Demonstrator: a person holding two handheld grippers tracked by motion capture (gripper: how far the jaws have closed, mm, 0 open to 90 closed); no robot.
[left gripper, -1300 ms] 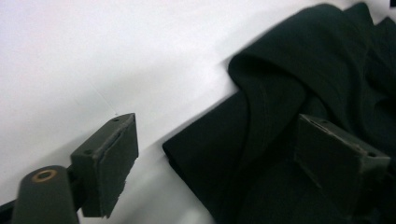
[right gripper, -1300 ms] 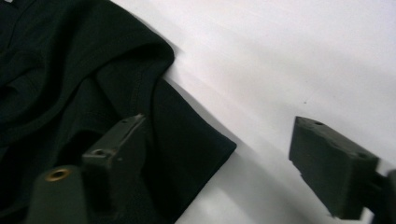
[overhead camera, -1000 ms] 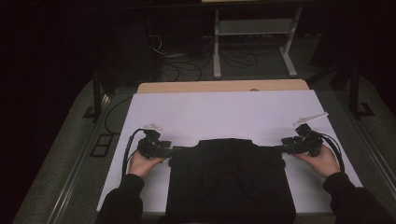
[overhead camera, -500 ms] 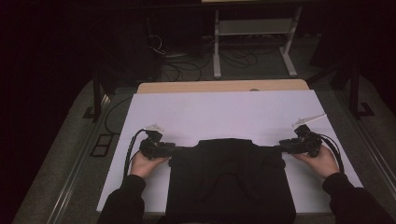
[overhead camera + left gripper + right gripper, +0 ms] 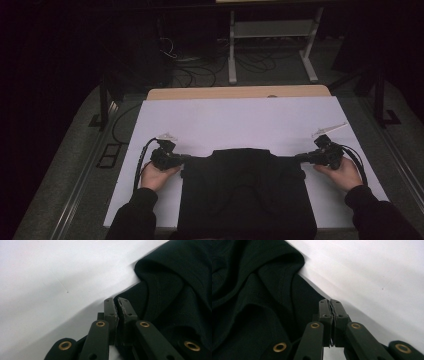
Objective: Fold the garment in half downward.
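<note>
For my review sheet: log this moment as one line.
left tongs: shut on black garment | right tongs: shut on black garment | garment stretched between them on white sheet

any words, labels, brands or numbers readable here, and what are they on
None: no text can be read in any view.
black garment: plain fabric with stitched seams, no print or tag visible.
white table cover: blank.
left gripper and right gripper: only brass rivets on the black jaws, no markings.
Background stand and cables in the high view: too dark to tell.
</note>
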